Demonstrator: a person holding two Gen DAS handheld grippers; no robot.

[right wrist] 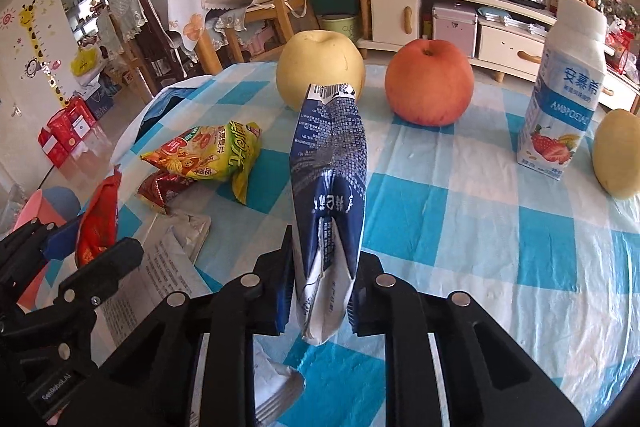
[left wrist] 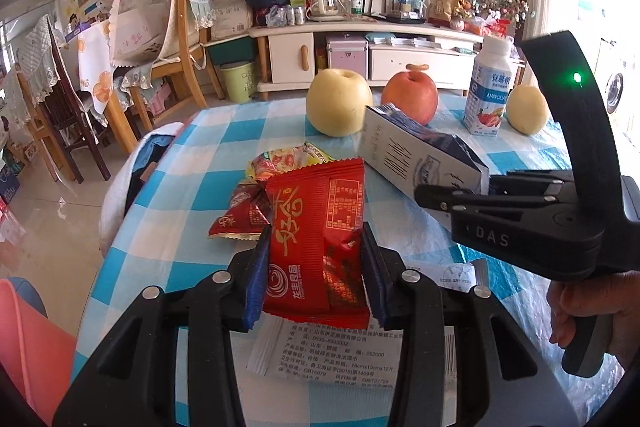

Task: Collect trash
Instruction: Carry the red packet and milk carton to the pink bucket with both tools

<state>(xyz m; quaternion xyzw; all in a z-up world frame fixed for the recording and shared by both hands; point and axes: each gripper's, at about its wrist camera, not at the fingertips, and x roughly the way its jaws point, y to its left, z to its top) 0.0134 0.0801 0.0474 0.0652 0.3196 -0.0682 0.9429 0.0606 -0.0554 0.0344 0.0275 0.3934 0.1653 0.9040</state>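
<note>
A red snack wrapper (left wrist: 316, 243) is clamped between the left gripper (left wrist: 316, 277) pads, lifted over a white wipes packet (left wrist: 324, 355) at the tabletop's near edge. A flattened blue milk carton (right wrist: 328, 195) is pinched by the right gripper (right wrist: 320, 291). Further in, a yellow crisp bag (right wrist: 208, 155) is seen lying; toward the far edge, a pear (right wrist: 320, 67) and an apple (right wrist: 430, 83).

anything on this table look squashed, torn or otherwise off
The blue and white milk carton in the right gripper is crushed flat and creased, clearly empty. The red foil snack wrapper in the left gripper is crumpled. The upright white yogurt drink bottle and the fruit look intact.
</note>
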